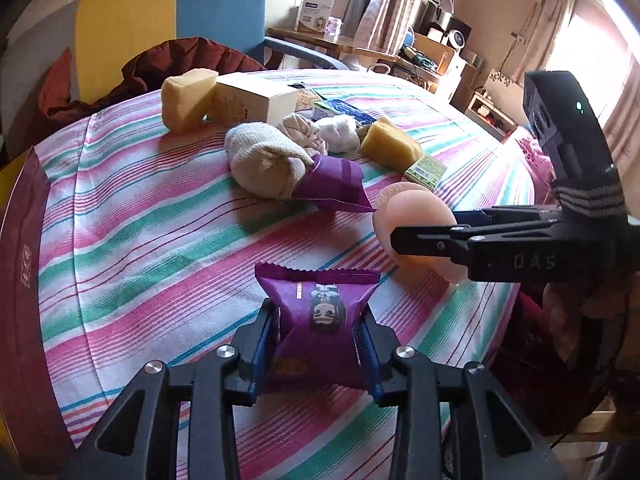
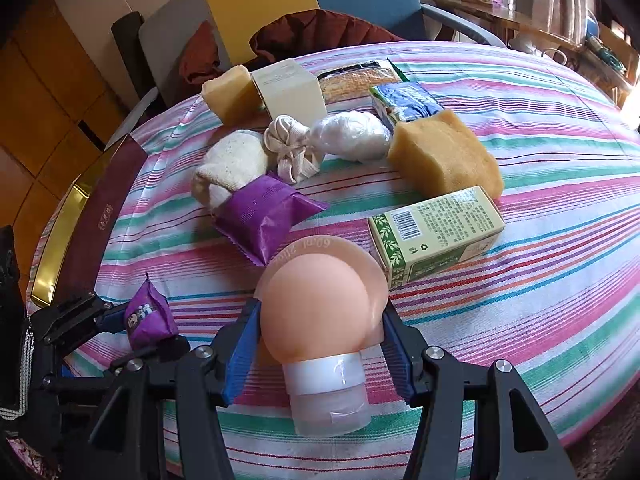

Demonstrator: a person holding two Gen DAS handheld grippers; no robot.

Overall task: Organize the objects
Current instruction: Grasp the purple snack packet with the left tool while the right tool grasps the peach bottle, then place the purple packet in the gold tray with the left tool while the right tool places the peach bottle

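My left gripper (image 1: 320, 332) is shut on a purple snack packet (image 1: 320, 312), held just above the striped tablecloth; it also shows in the right wrist view (image 2: 150, 316). My right gripper (image 2: 318, 336) is shut on a peach silicone travel bottle (image 2: 316, 304) with a clear cap, also seen in the left wrist view (image 1: 416, 224) to the right of my left gripper. A second purple packet (image 2: 264, 212) lies on the cloth against a cream rolled sock (image 2: 232, 164). Behind are two yellow sponges (image 2: 444, 152) (image 2: 230, 94), a green box (image 2: 436, 232) and a white box (image 2: 290, 90).
A knotted beige cloth (image 2: 292, 148), a white wrapped bundle (image 2: 352, 136) and a blue pack (image 2: 404, 102) lie mid-table. A maroon and gold box edge (image 2: 80, 216) lies at the table's left. A chair with a dark red cushion (image 2: 320, 32) stands behind.
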